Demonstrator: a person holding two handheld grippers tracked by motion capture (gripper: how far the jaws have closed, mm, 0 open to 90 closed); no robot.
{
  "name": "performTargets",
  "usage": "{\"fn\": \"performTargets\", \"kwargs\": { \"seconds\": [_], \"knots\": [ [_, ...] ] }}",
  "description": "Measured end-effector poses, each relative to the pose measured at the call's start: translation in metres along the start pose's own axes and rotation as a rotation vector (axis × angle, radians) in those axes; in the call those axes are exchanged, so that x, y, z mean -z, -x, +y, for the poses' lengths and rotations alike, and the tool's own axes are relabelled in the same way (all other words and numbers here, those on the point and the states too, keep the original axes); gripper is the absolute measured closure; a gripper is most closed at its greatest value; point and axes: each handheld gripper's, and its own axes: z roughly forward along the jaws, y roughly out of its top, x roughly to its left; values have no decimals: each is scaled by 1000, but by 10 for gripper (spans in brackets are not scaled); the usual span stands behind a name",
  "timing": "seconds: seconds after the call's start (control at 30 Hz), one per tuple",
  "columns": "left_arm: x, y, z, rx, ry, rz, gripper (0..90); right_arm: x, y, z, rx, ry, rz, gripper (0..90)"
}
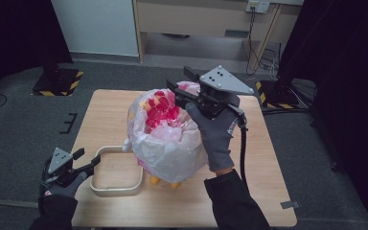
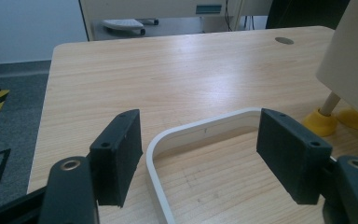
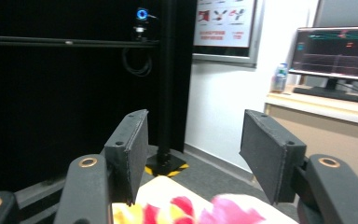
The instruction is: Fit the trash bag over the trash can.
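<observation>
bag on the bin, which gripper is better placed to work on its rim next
Right, probably. The right gripper hovers open directly above the plastic bag lining the small bin, close to its far rim. The left gripper is open too, but sits low at the white tray, apart from the bag.

We see a translucent white bag point(image 1: 170, 143) showing red, pink and yellow contents point(image 1: 160, 112), with yellow feet point(image 1: 154, 180) beneath it. The tray frame point(image 1: 116, 190) is cream-white on the pale, wood-grained table point(image 1: 263, 191). Each tool has black jaws, a grey plate and a grey glove; black-and-yellow stripes mark the dark floor.
</observation>
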Motion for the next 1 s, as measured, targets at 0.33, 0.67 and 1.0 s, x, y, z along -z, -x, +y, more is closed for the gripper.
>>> {"fn": "performTargets", "kwargs": {
  "seconds": [0.33, 0.67, 1.0],
  "knots": [
    [-1, 0, -1, 6, -5, -1, 302, 44, 38, -15, 6, 26, -145, 423],
    [-2, -1, -2, 10, -11, 4, 301, 93, 73, -62, -46, 13, -240, 418],
    [-2, 0, -2, 7, -23, 10, 302, 120, 83, -122, -106, -46, -229, 425]
  ]
}}
